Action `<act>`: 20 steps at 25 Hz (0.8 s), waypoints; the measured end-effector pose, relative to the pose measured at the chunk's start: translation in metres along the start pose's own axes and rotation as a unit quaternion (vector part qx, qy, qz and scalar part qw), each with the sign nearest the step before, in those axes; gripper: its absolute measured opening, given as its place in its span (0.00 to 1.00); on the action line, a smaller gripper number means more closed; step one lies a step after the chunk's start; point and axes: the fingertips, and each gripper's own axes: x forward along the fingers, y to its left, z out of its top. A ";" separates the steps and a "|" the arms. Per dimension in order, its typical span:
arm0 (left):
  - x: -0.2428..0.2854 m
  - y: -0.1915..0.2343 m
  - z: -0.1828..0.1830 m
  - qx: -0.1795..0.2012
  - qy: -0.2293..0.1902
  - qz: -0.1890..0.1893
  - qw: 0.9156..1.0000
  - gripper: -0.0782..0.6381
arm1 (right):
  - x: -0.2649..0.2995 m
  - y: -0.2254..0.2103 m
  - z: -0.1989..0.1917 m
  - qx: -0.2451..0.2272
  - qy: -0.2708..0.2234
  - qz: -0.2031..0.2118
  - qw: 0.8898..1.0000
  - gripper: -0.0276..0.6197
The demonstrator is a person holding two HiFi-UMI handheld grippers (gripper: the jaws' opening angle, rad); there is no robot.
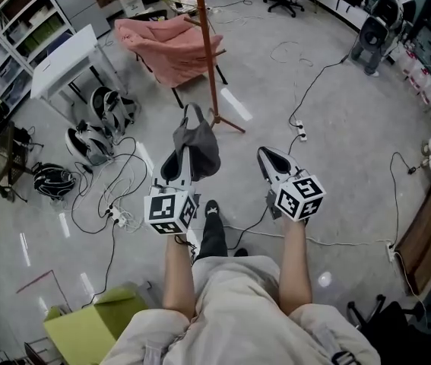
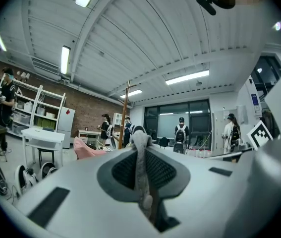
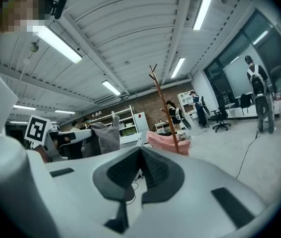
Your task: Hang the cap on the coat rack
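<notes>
Looking down from your head view, your left tongs (image 1: pixel 183 162) are clenched on the grey cap (image 1: pixel 200 147), whose fabric is pinched between the pads and droops over their tips. The cap is in the air above the floor (image 1: pixel 337 128), not on the wooden coat rack (image 1: pixel 212 59), which stands apart from it at 12 o'clock. Your right tongs (image 1: pixel 267 157) sit at 3 o'clock of the left pair, pads pressed together with nothing between them. A chair draped in pink cloth (image 1: pixel 171 46) stands at 10 o'clock of the rack's pole.
</notes>
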 end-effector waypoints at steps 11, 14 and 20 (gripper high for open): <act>0.068 0.038 0.004 -0.014 0.000 -0.012 1.000 0.15 | 0.070 -0.031 0.015 0.005 0.000 -0.024 1.000 0.05; 0.092 0.047 0.002 -0.014 0.005 -0.024 1.000 0.15 | 0.089 -0.045 0.022 0.021 -0.011 -0.034 0.999 0.05; 0.139 0.065 0.002 -0.014 0.013 -0.057 0.998 0.15 | 0.131 -0.065 0.028 0.036 -0.012 -0.052 0.998 0.05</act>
